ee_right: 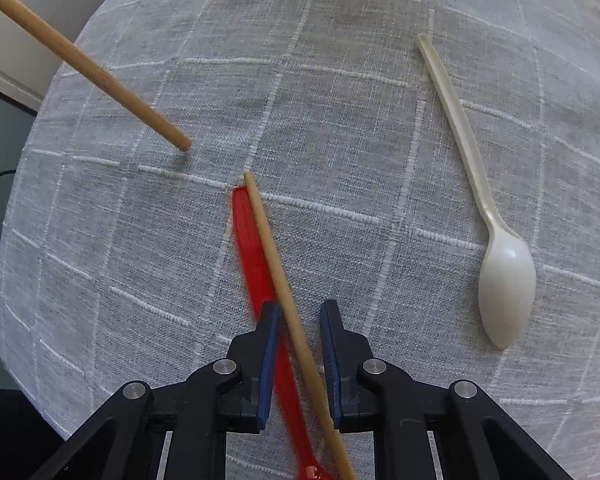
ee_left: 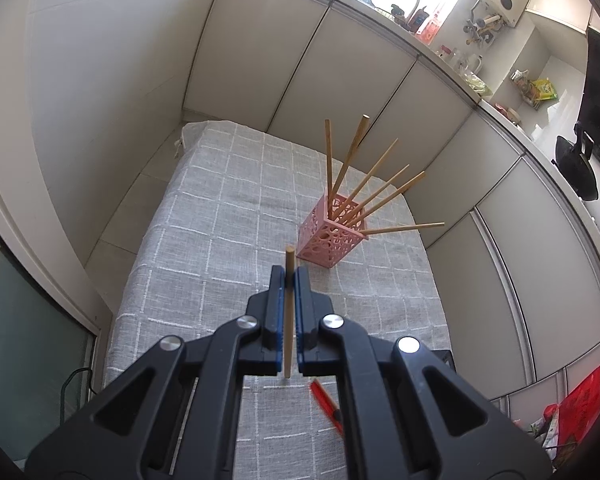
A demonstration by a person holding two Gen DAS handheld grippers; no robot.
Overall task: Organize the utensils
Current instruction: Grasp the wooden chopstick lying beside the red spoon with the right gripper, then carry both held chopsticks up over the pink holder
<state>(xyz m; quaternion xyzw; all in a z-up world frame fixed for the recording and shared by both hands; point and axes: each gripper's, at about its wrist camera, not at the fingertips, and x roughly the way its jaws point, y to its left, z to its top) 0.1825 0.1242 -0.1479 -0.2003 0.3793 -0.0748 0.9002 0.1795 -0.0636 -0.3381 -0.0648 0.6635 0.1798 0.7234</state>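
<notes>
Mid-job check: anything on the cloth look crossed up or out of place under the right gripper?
Yes. A wooden chopstick lies diagonally across the red utensil between the right gripper jaws, so closing could catch both. The white spoon lies apart.

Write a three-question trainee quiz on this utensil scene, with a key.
1. True or false: the left gripper is shut on a chopstick.
2. Which lies between the right gripper's fingers? A) white spoon B) chopstick crossing a red utensil C) nothing
3. Fill in: the pink holder contains ____ chopsticks.

Key: 1 true; 2 B; 3 six
</notes>
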